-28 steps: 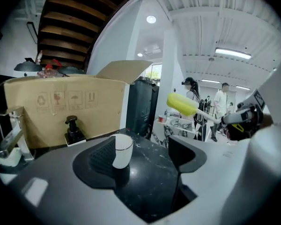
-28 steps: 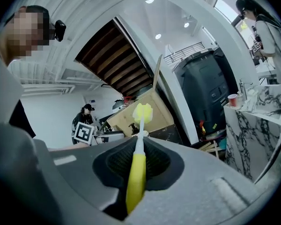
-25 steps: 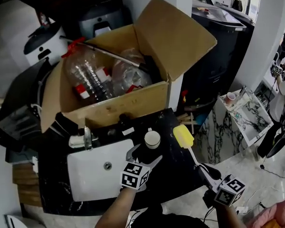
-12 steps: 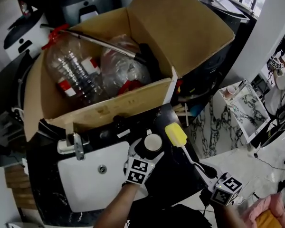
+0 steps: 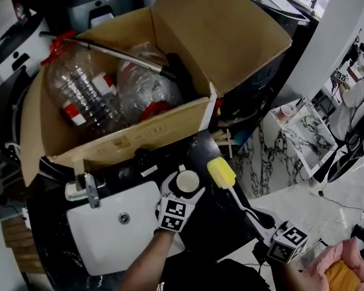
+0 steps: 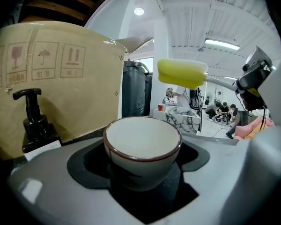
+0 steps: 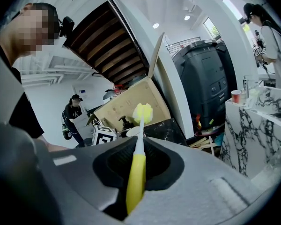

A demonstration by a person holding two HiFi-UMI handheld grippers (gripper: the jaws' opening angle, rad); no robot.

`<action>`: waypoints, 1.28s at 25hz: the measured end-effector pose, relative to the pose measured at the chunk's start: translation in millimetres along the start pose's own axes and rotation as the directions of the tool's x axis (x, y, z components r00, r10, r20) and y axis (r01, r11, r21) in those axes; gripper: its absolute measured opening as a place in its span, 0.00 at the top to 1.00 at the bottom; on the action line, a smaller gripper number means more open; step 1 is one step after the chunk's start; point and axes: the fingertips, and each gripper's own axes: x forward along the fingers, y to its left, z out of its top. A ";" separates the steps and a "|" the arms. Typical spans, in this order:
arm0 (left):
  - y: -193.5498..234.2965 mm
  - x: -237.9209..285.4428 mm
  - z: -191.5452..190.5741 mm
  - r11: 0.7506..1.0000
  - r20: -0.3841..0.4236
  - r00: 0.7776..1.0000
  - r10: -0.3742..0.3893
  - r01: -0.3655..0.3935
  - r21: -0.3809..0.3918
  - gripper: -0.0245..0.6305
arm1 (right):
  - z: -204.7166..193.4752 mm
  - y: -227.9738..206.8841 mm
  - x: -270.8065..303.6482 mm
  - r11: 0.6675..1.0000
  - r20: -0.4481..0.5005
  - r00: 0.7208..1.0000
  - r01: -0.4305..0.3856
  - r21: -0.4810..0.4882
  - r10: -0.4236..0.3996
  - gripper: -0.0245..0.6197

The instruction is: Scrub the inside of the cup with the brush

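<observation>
A white cup (image 5: 187, 181) with a dark red rim stands upright on the black counter (image 5: 221, 226), just right of the sink. My left gripper (image 5: 185, 188) has its jaws against the cup's two sides; in the left gripper view the cup (image 6: 143, 146) fills the space between them and is empty. The brush (image 5: 221, 173) has a yellow sponge head and a white and yellow handle. My right gripper (image 5: 259, 218) is shut on that handle (image 7: 136, 177). The sponge head (image 6: 182, 73) hovers just right of the cup, above rim height, not touching it.
An open cardboard box (image 5: 133, 139) full of plastic bottles (image 5: 85, 90) stands right behind the counter. A white sink (image 5: 103, 241) with a tap (image 5: 88, 190) lies left of the cup. A black pump bottle (image 6: 37, 125) stands by the box. A marble table (image 5: 303, 135) is off right.
My left gripper has moved forward from short of the cup until its jaws sit round it. The brush head has come a little nearer the cup. The head view has shifted.
</observation>
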 end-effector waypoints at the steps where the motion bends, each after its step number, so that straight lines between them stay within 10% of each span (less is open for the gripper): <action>1: 1.1 0.8 0.1 1.000 -0.001 1.000 0.011 -0.011 0.002 0.32 | -0.4 -1.2 -2.2 1.000 0.001 1.000 0.007 0.002 -0.007 0.90; 21: -28.6 -10.3 -2.6 0.997 -0.017 1.000 -0.017 0.018 0.072 0.32 | 1.3 1.8 -14.0 0.984 -0.130 0.988 -0.107 -0.141 0.089 0.90; 32: -89.0 -13.6 10.6 0.986 -0.052 0.999 0.002 0.007 0.168 0.32 | -22.1 -20.3 -43.3 0.858 -0.451 0.878 -0.353 -0.374 0.164 0.90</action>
